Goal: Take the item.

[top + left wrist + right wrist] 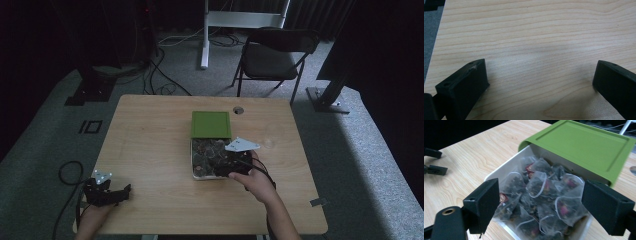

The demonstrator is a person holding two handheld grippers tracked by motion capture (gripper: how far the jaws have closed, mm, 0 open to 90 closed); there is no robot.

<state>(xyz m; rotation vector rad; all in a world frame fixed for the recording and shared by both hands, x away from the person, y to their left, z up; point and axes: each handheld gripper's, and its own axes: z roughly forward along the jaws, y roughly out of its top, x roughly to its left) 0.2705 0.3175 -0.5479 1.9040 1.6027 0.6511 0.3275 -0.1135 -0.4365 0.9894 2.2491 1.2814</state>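
Note:
A white box (192,159) full of several tea bags (541,195) sits mid-table, with its green lid (211,124) lying over its far end. My right gripper (224,161) hangs just over the box's near end, jaws wide open on either side of the tea bags (205,155), nothing held. In the right gripper view the green lid (584,147) covers the box's far part and the white box wall (506,167) runs along the left. My left gripper (107,192) rests at the table's near left corner, open over bare wood (536,50).
The wooden table (150,130) has a cable hole (238,110) beyond the lid. A black folding chair (272,55) and a white desk leg (205,35) stand on the carpet behind. Black stand bases (90,90) flank the table. A cable (67,172) trails off the left edge.

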